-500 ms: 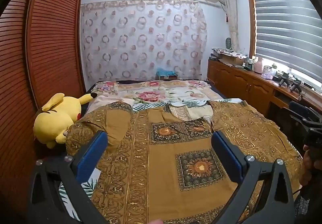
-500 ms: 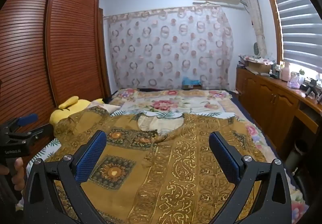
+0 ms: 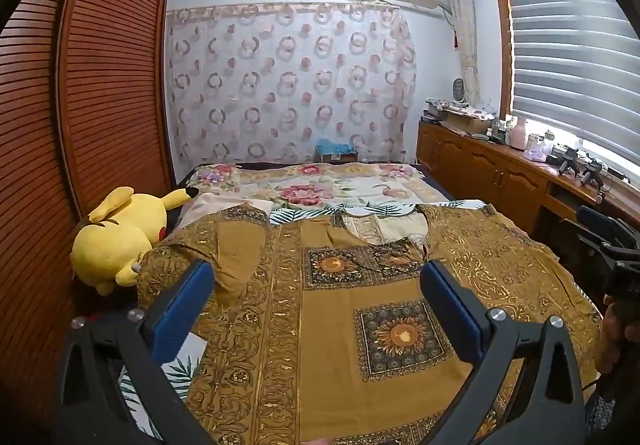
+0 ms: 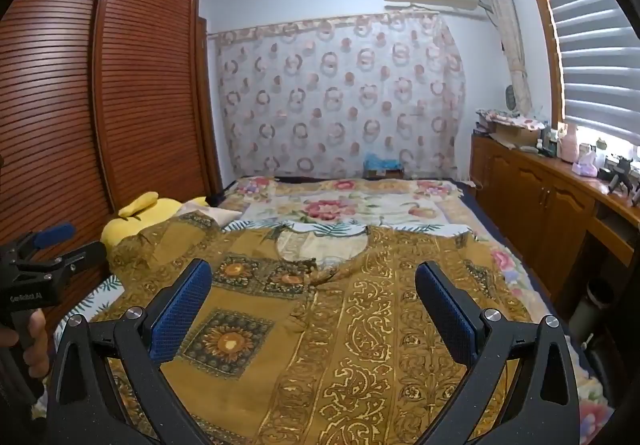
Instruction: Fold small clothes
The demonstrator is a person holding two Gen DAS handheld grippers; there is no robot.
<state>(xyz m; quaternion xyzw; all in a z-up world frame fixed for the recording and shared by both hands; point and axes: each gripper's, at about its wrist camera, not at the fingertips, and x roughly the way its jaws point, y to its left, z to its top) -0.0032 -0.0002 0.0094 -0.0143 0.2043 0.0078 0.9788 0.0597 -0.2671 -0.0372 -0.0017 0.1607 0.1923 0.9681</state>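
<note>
**Both grippers hang open over the spread garment**

Little has moved in half a second: both views sit as they did, the garment lying just as it lay.

The left gripper (image 3: 316, 297) has its jaws spread wide with nothing between the blue pads (image 3: 182, 309), hovering above the near part of the garment (image 3: 340, 325). The right gripper (image 4: 314, 297) is likewise wide apart and empty. Whether either one touches the cloth cannot be told, since the finger bases cover the fabric below them.

The mustard, gold-patterned garment lies flat across the near half of the bed (image 3: 320, 185), neckline toward the far end. Its near hem is cut off by the frame. One sleeve is folded over at the bed's left edge, just beside a yellow plush toy (image 3: 116, 237), which is half hidden behind that sleeve in the right wrist view. At the right rim of the left view, the other hand's gripper is only partly visible.
</note>
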